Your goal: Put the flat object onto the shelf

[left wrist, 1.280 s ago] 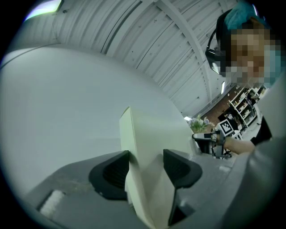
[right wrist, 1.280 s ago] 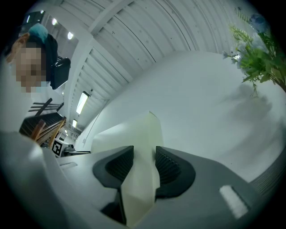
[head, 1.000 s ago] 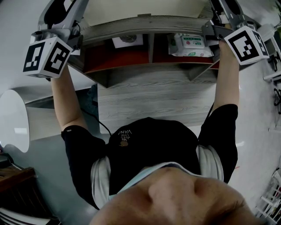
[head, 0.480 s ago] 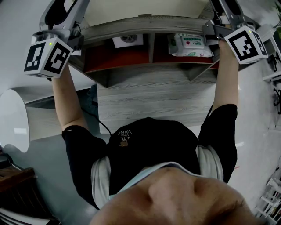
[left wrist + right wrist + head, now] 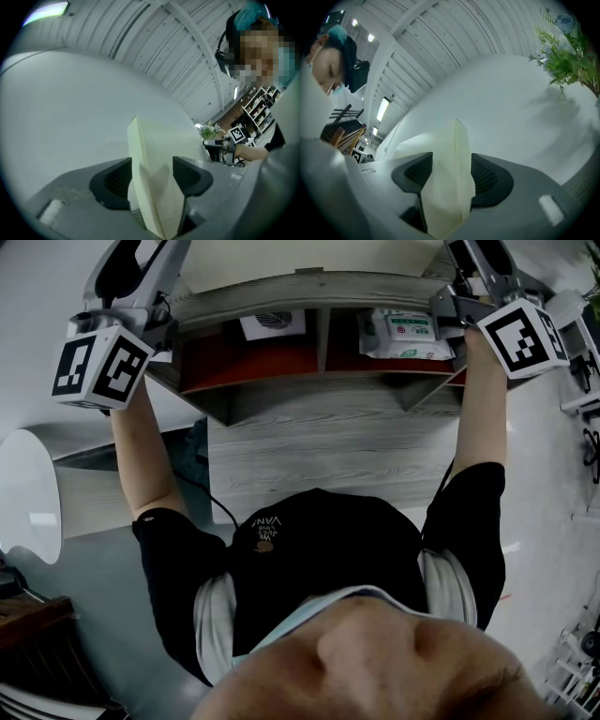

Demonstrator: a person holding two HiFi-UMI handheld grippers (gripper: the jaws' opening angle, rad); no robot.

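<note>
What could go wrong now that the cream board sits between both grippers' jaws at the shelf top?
1. The right gripper has its jaws opening with the cream board between them; if the board isn't fully resting on the shelf, that end may drop.
2. The left gripper also has the board between its jaws, so pulling back crookedly could drag it off.
</note>
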